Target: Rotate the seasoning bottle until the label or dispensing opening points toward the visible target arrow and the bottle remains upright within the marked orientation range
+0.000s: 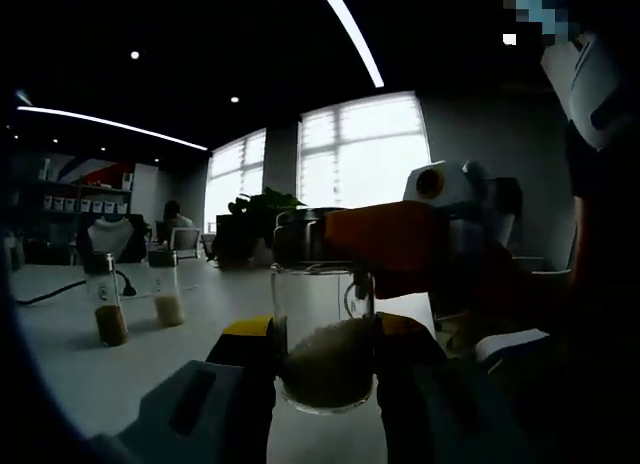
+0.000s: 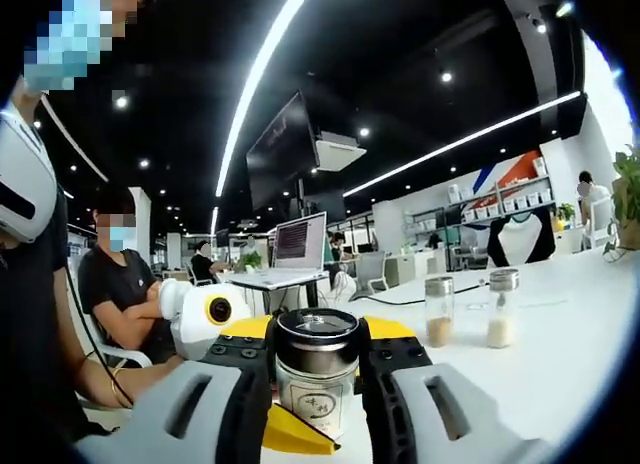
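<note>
Left gripper view
Seasoning bottle [image 1: 325, 336]: seen upright on the white table [image 1: 80, 364], between the jaws of the left gripper [image 1: 327, 364]; brownish granules are seen in its lower part.
Left gripper: jaws are closed in against both sides of the bottle's lower body.
Right gripper [image 1: 400, 246]: seen entering from the right, orange, set at the bottle's dark cap; how far its jaws are parted cannot be told here.
Background: two small shaker bottles [image 1: 135, 306] are noted well apart, at left on the table; a potted plant [image 1: 262, 216] is seen before bright windows.

Right gripper view
Seasoning bottle [image 2: 318, 372]: dark metal lid and a pale label are shown facing the camera.
Right gripper [image 2: 318, 379]: black pads are pressed to both sides of the bottle near the lid.
Yellow marker [image 2: 290, 434]: seen lying under the bottle on the table.
Left gripper [image 2: 205, 312]: white body is noted just left of the bottle.
Background: two shaker bottles [image 2: 470, 309] at right; an open laptop [image 2: 295, 246]; a seated person [image 2: 125, 294] at left.
</note>
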`<state>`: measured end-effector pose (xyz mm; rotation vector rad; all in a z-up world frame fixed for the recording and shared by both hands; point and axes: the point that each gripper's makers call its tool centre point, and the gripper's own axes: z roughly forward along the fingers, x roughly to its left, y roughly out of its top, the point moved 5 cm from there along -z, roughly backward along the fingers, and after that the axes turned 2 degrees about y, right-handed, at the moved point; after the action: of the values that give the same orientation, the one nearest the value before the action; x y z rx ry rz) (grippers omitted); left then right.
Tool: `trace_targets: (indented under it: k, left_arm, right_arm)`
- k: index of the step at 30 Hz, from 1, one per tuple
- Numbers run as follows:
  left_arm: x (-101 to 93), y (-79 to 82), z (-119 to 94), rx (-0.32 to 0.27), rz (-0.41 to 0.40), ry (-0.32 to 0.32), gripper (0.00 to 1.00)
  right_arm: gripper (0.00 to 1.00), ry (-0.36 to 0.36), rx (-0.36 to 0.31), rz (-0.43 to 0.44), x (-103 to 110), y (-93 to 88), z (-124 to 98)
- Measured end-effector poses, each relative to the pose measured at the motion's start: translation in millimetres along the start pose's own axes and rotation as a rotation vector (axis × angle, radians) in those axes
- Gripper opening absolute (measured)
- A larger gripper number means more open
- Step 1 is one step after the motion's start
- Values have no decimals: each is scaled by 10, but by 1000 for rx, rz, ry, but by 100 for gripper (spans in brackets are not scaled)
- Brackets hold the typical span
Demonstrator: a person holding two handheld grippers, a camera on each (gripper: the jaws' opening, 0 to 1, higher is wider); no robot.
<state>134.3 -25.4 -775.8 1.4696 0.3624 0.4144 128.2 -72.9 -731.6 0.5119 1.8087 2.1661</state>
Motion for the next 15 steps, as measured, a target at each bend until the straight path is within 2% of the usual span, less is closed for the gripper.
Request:
trace_targets:
  k: [4, 15]
  left_arm:
    - [4, -6, -18, 20, 33, -11, 39]
    - [-36, -60, -34, 56, 55, -63, 39]
  right_arm:
    - [31, 10, 7, 2, 6, -13, -2]
    - [32, 61, 55, -7, 35, -67, -21]
